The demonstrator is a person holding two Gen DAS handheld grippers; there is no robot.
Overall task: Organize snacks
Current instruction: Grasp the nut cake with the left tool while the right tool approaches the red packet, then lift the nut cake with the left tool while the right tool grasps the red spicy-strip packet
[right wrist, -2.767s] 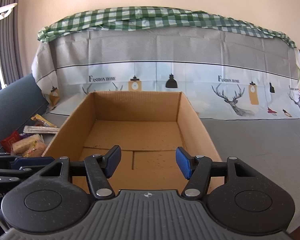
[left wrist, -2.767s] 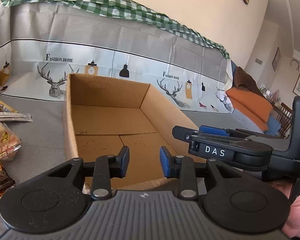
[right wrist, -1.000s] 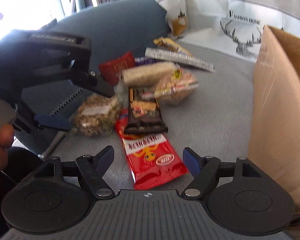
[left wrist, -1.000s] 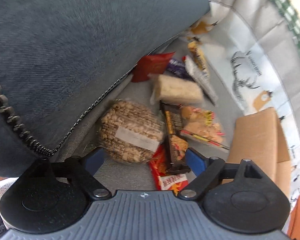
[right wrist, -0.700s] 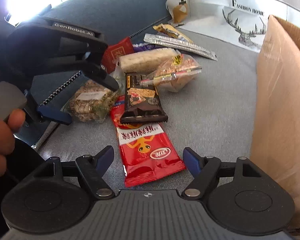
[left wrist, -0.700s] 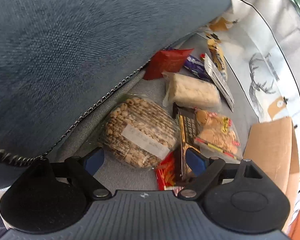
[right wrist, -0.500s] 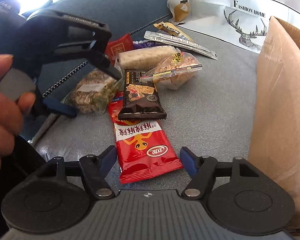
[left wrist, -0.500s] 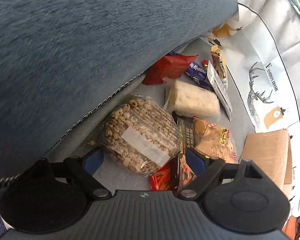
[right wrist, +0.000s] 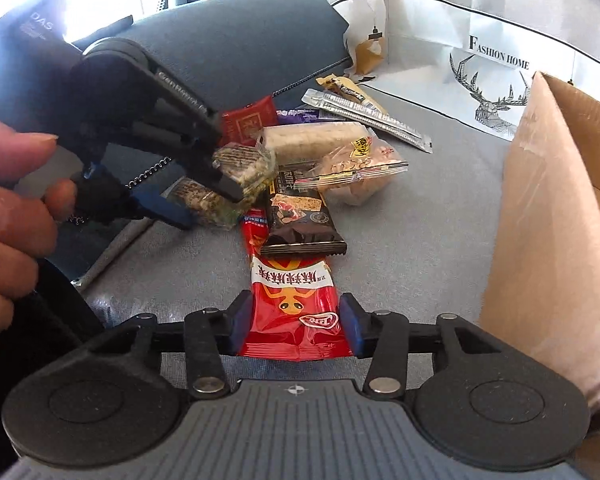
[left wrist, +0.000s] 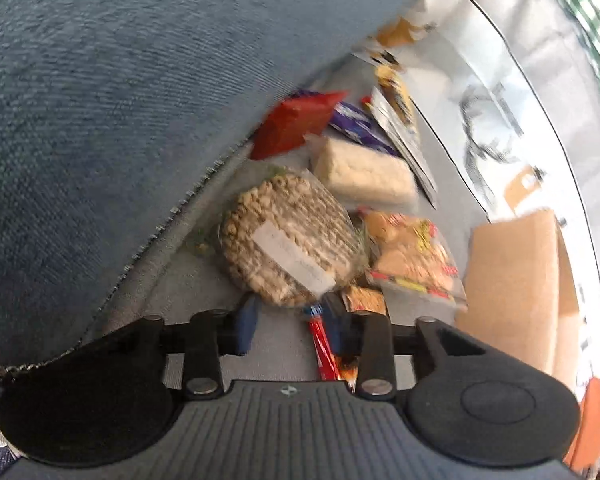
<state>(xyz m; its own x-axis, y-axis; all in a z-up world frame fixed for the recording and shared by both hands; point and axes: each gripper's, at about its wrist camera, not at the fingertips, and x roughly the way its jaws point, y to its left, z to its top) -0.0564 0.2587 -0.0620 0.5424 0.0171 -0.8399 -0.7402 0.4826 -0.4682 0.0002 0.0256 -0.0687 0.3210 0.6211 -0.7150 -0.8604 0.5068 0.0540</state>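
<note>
Glossy red foil packet [right wrist: 294,312] caught the light; the puffed-grain cake [left wrist: 290,240] sat in clear crinkly plastic. Matt brown cardboard box [right wrist: 540,220], rough woven grey cloth on the sofa seat [right wrist: 420,216], matt black plastic tool [right wrist: 295,324].

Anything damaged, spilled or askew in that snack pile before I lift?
Nothing spilled or torn. The dark chocolate bar lies on the far end of the red packet that the right gripper is closing around, so it may slide off.
</note>
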